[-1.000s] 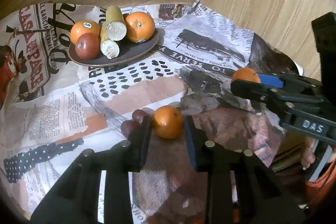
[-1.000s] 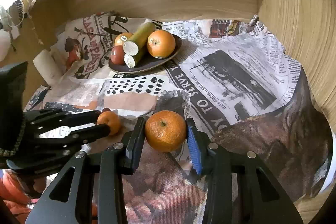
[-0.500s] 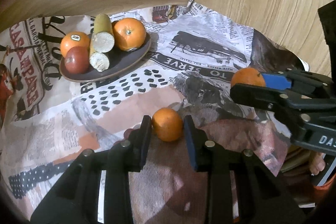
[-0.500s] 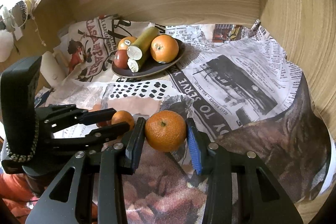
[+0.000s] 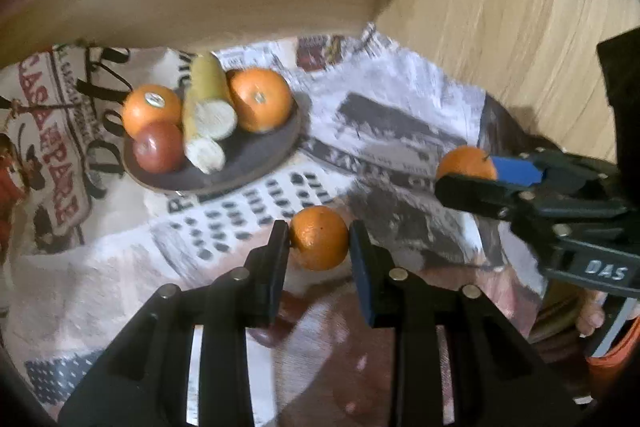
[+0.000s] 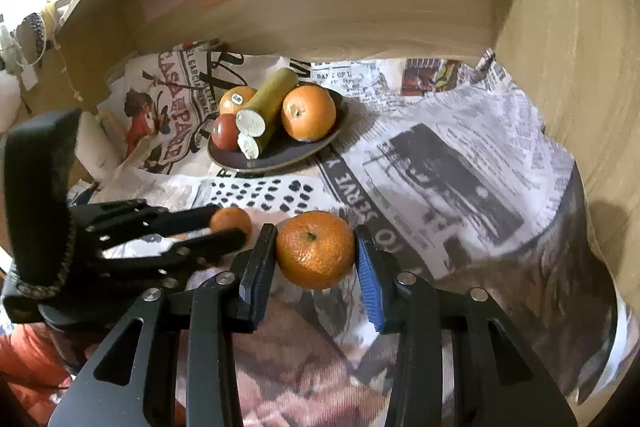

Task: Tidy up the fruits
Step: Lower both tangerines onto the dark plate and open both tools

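You hold one fruit in each hand right now. Your left gripper [image 5: 319, 241] has its jaws squeezed on a small mandarin [image 5: 319, 237], and your right gripper [image 6: 316, 251] has its jaws squeezed on a bigger mandarin [image 6: 315, 249]. Both fruits look lifted a little above the newspaper-print cloth [image 6: 440, 163] that covers the tabletop, though it is hard to be sure how high. The dark plate [image 6: 308, 151] sits far out ahead of both pairs of jaws, a bit to the left of them. It already has fruit on it: a big orange [image 6: 308, 113], a smaller orange with a sticker [image 6: 236, 99], a dark red fruit [image 6: 225, 132] and two cut yellow-green pieces [image 6: 267, 103] with white ends. So some of the job looks done, because those fruits are already together on the plate. What is left, as far as you can see, is to bring your two mandarins over to it. The plate is quite full, so there is not much room; the open spot looks like the near edge, closest to your jaws. Round fruit can roll, so set each one down softly against the others. No other loose fruit shows clearly on the cloth.
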